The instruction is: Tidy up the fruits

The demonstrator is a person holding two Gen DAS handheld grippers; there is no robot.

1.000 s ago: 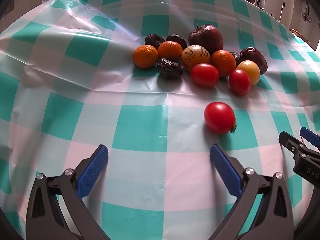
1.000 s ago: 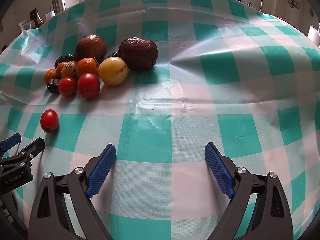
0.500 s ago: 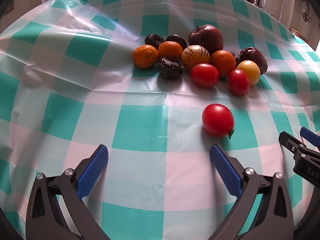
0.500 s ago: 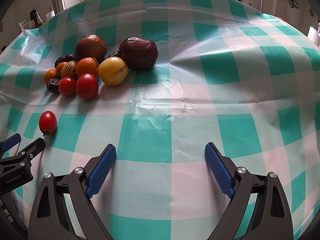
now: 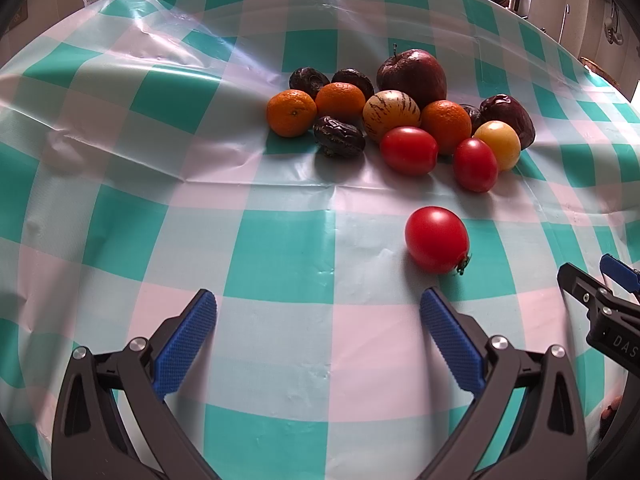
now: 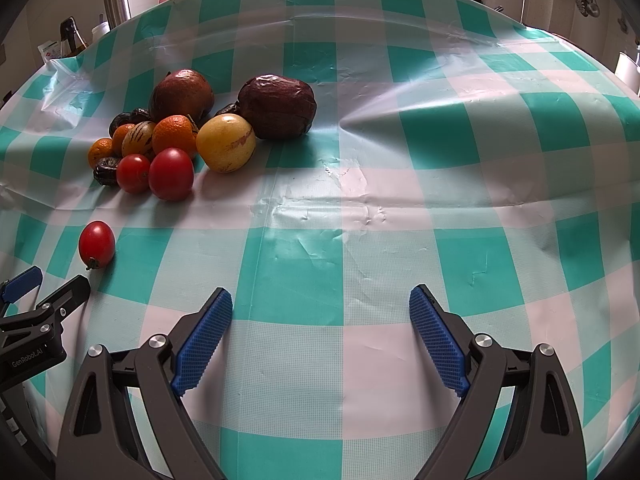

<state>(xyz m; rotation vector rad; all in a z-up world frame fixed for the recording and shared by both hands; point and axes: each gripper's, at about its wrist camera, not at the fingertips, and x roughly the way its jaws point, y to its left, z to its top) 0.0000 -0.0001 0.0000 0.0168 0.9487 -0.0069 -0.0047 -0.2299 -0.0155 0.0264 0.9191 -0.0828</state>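
Note:
A loose red tomato (image 5: 437, 239) lies alone on the checked tablecloth, just beyond my left gripper's right finger; it also shows in the right wrist view (image 6: 96, 243). Behind it is a cluster of fruit: a dark red apple (image 5: 412, 73), oranges (image 5: 291, 113), a striped yellow melon-like fruit (image 5: 391, 115), two red tomatoes (image 5: 409, 150), a yellow fruit (image 6: 225, 143), dark dates (image 5: 339, 136) and a wrinkled dark red fruit (image 6: 277, 106). My left gripper (image 5: 318, 332) is open and empty. My right gripper (image 6: 321, 332) is open and empty, over bare cloth.
The teal and white checked tablecloth (image 6: 400, 208) is creased in the middle. A steel flask (image 6: 115, 0), a bottle and small containers stand past the table's far left edge. Each gripper's tip shows at the side of the other's view (image 5: 600, 300).
The loose tomato rolled slightly left and toward my left gripper, its stem now pointing down right. Both grippers stay still and open.

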